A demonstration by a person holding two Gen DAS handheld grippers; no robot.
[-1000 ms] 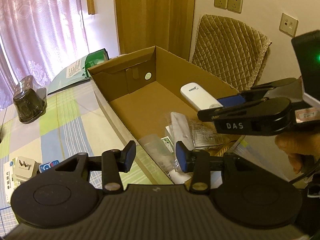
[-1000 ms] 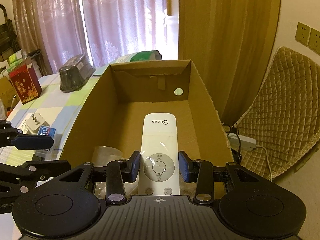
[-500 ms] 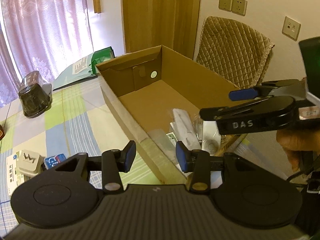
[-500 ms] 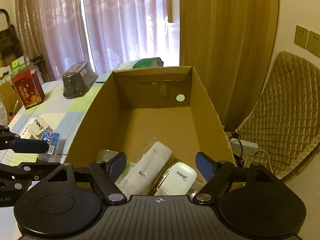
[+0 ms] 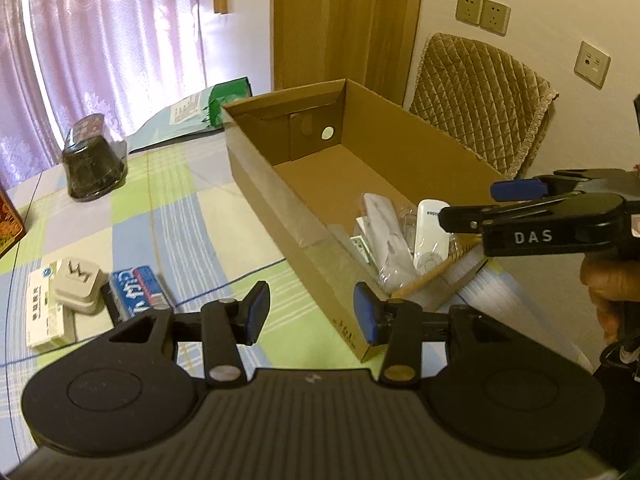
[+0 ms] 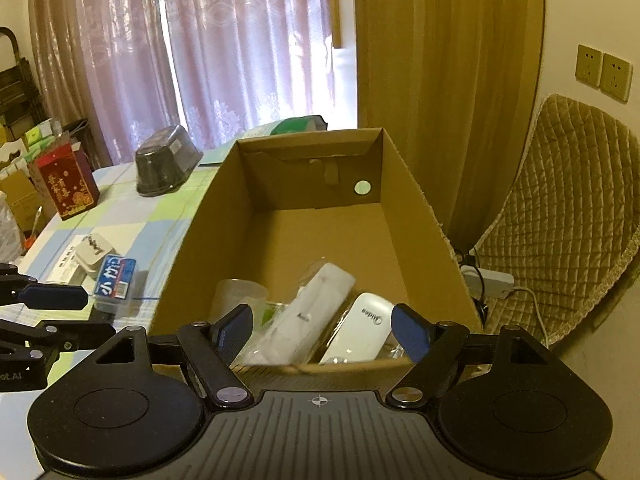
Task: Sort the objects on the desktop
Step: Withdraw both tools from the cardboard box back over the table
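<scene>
An open cardboard box [image 5: 260,184] [image 6: 420,208] stands on the checked tablecloth. At its near end lie a white Midea remote [image 5: 430,232] [image 6: 360,332], a white item in a clear bag [image 5: 384,236] [image 6: 304,320] and a clear cup [image 6: 240,300]. My right gripper [image 6: 324,330] [image 5: 470,202] is open and holds nothing, just above the box's near edge. My left gripper [image 5: 311,314] [image 6: 98,314] is open beside the box's left wall, over the table. A blue packet [image 5: 136,292] [image 6: 114,280], a plug adapter [image 5: 76,284] [image 6: 94,248] and a white carton [image 5: 42,308] lie left of the box.
A dark lidded container [image 5: 94,168] [image 6: 166,160] and a green folder [image 5: 192,116] sit at the table's far side, a red box [image 6: 66,184] at far left. A quilted chair [image 6: 560,208] stands right of the box, with a power strip [image 6: 486,282] on the floor.
My right gripper opened and let the white remote drop into the box, then drew back. My left gripper pulled back and leftward, so more of the table shows.
</scene>
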